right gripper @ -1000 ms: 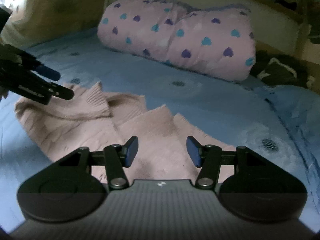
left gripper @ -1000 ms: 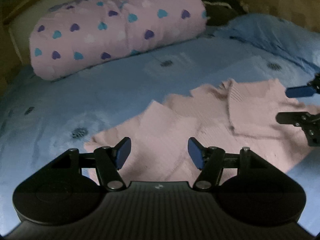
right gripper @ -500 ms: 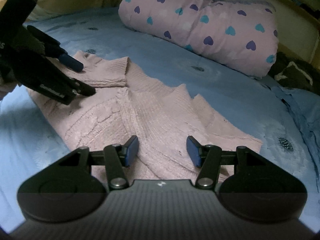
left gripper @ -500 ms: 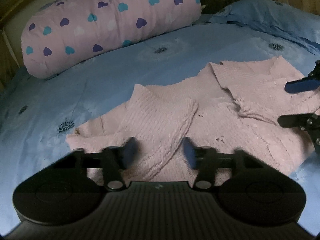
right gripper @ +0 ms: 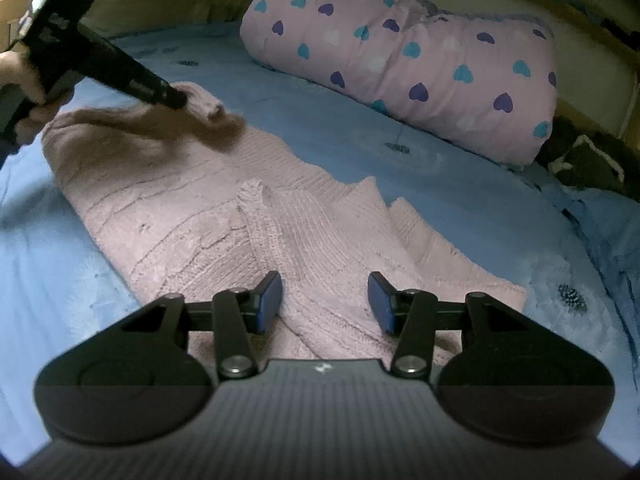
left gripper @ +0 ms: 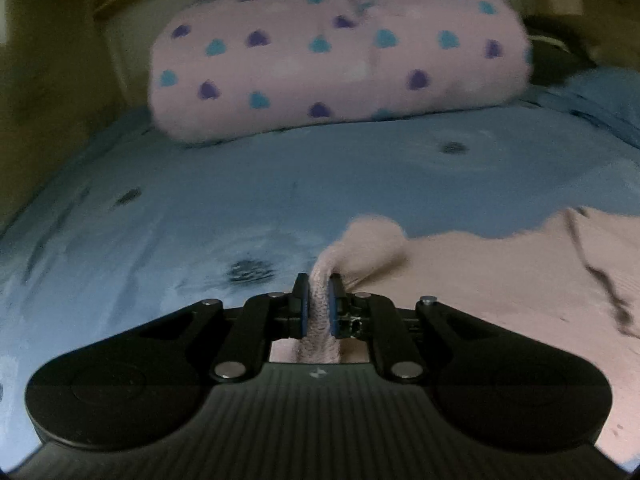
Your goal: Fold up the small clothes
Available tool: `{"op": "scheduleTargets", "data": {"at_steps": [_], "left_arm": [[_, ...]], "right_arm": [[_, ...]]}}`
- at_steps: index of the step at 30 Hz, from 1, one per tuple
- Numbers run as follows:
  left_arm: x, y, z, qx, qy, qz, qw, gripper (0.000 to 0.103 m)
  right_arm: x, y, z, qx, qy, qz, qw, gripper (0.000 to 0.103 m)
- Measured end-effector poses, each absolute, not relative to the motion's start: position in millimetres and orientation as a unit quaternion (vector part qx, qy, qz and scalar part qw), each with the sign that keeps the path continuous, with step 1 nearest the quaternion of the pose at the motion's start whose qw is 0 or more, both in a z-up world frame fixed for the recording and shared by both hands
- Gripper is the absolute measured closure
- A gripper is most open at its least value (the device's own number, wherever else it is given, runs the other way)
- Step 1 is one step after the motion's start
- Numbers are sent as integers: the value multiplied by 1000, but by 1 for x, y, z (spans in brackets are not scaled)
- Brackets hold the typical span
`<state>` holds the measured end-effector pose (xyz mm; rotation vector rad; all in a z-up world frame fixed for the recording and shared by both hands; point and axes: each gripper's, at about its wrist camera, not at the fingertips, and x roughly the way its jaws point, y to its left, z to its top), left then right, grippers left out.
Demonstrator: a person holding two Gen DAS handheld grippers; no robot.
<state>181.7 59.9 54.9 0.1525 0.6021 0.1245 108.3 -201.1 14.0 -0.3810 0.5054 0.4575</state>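
A pink knitted sweater (right gripper: 192, 208) lies spread on the blue bedsheet (right gripper: 360, 132). My left gripper (left gripper: 318, 304) is shut on a bunched fold of the sweater (left gripper: 500, 264) at its edge, with fabric pinched between the blue pads. In the right wrist view the left gripper (right gripper: 176, 100) shows at the far left, lifting that corner of the sweater. My right gripper (right gripper: 324, 300) is open and empty, low over the near part of the sweater, its pads either side of a folded sleeve.
A large pink rolled quilt with blue and purple hearts (right gripper: 400, 64) lies along the headboard, also in the left wrist view (left gripper: 340, 56). A dark garment (right gripper: 588, 160) sits at the far right by a blue pillow (left gripper: 600, 96).
My left gripper has moved to the sweater's edge and shut on it, bunching and lifting the fabric. My right gripper stays open over the sweater.
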Motion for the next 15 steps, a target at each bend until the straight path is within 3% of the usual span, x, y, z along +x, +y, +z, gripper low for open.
{"op": "scheduleTargets", "data": {"at_steps": [11, 15], "left_arm": [[183, 90, 52, 26, 321, 85, 943, 84], [162, 90, 68, -9, 312, 70, 947, 71]], "right_arm": [[113, -205, 18, -168, 255, 226, 925, 52], [111, -207, 27, -158, 250, 234, 926, 52]]}}
